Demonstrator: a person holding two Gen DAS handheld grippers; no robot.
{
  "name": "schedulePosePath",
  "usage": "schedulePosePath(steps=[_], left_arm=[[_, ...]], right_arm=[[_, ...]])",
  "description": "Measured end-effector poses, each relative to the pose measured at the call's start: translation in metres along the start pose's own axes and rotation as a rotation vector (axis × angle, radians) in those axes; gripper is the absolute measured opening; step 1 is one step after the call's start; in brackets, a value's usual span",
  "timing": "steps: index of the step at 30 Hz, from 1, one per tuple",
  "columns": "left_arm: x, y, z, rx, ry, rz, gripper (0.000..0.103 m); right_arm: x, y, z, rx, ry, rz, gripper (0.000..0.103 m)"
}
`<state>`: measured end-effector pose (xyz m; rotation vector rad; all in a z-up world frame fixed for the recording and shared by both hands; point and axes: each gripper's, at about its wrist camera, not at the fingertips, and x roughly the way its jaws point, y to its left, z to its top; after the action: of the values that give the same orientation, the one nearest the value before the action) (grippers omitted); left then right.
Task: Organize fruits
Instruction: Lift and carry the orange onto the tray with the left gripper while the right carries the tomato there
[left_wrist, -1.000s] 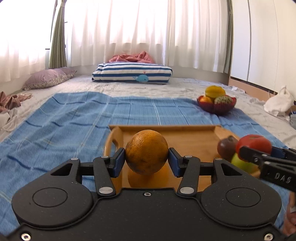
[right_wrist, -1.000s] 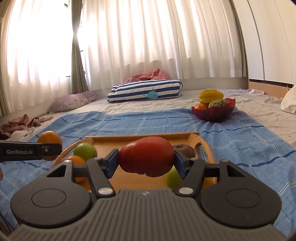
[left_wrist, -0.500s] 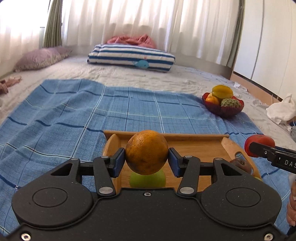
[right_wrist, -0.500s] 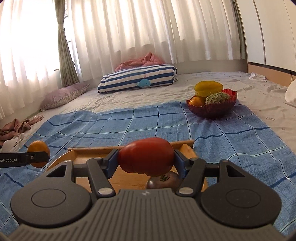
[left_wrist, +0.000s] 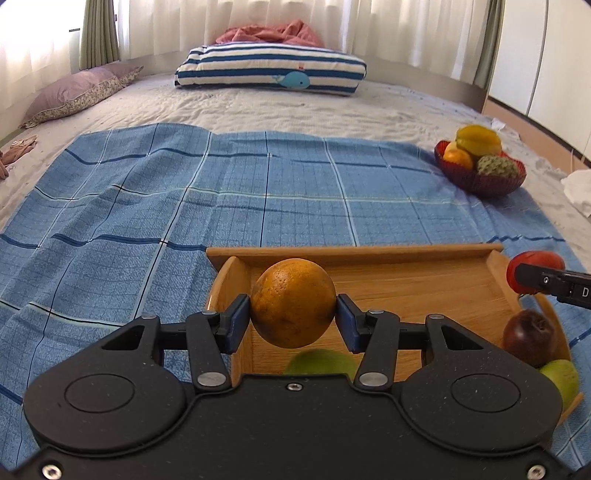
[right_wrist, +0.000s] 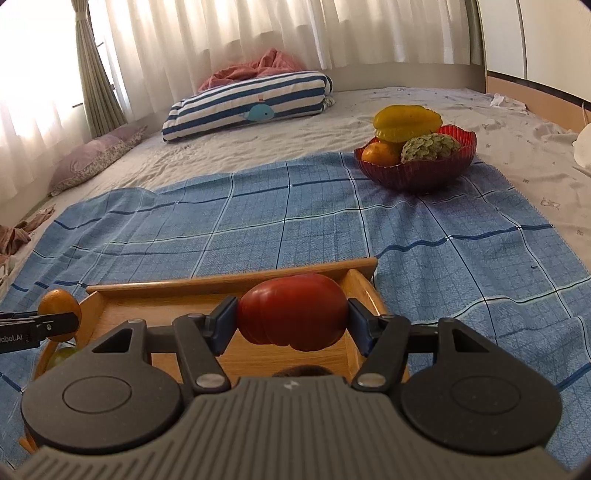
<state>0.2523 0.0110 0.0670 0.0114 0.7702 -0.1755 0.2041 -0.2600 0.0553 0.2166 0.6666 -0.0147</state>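
Blue pads of the left gripper (left_wrist: 293, 319) pinch an orange (left_wrist: 293, 302) from both sides in the left wrist view; its peel is dimpled, with dull brown patches low down. It hangs above the near left end of a wooden tray (left_wrist: 354, 252) set on a blue checked cloth (left_wrist: 147, 206). In the tray lie a green fruit (left_wrist: 320, 363), a dark red-brown fruit (left_wrist: 529, 333) and another green fruit (left_wrist: 559, 376). At the right edge, a black finger of the other tool shows only the letter "D" of its marking. A red bowl (left_wrist: 480, 181) of fruit sits far right on the cloth.

From the right wrist view, the right gripper (right_wrist: 292, 319) is clamped on a red tomato (right_wrist: 292, 314), smooth, glossy and ribbed, above the tray's right end. At left, the other tool's finger reads "obot.AI", cut by the frame edge. The bowl holds a yellow starfruit (right_wrist: 406, 122), a scaly green fruit (right_wrist: 428, 146) and an orange one.
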Motion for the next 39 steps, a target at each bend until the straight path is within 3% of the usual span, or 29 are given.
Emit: schedulePosePath(steps=[20,33,39], left_arm=[[0.039,-0.008,-0.003,0.044,0.093,0.054,0.048],[0.04,-0.009,-0.004,0.055,0.09,0.052,0.048],[0.035,-0.008,-0.003,0.055,0.078,0.028,0.053]], right_arm=[[0.04,0.014,0.001,-0.092,0.115,-0.094,0.065],[0.043,0.013,0.002,-0.095,0.136,-0.094,0.067],[0.039,0.014,0.002,-0.119,0.119,-0.098,0.085]])
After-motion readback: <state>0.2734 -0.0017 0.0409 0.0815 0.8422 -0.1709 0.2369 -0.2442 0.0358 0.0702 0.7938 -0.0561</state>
